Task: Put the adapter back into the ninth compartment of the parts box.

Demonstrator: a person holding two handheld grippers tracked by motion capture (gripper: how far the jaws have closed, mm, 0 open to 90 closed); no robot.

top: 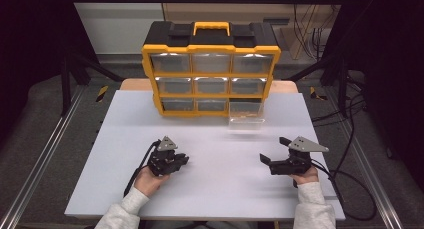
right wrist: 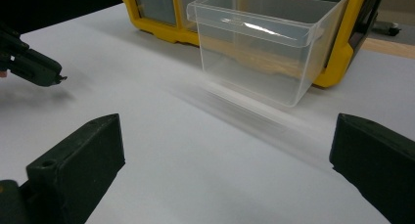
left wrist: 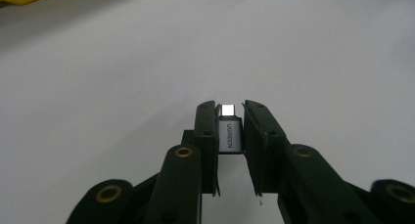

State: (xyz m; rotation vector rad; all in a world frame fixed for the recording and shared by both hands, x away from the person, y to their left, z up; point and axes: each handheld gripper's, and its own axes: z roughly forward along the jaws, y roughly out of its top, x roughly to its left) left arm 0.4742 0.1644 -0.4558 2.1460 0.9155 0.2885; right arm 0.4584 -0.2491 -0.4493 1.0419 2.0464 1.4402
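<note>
My left gripper (left wrist: 229, 111) is shut on a small grey USB adapter (left wrist: 229, 134) marked with a brand name, its metal plug end pointing away from me. In the high view the left gripper (top: 184, 160) hovers low over the white table (top: 125, 139) at the left. My right gripper (top: 272, 150) stands open at the right, nothing between its jaws. A clear plastic drawer (right wrist: 264, 43) is pulled out of the bottom right slot of the yellow and black organiser (top: 210, 69) and rests on the table ahead of the right gripper (right wrist: 225, 136).
The organiser has a yellow handle (top: 211, 26) and several clear drawers. Cables (top: 350, 184) trail off the table's right side. Dark frame posts (top: 65, 74) stand at the back left and right. The left gripper (right wrist: 34, 65) shows at the left of the right gripper view.
</note>
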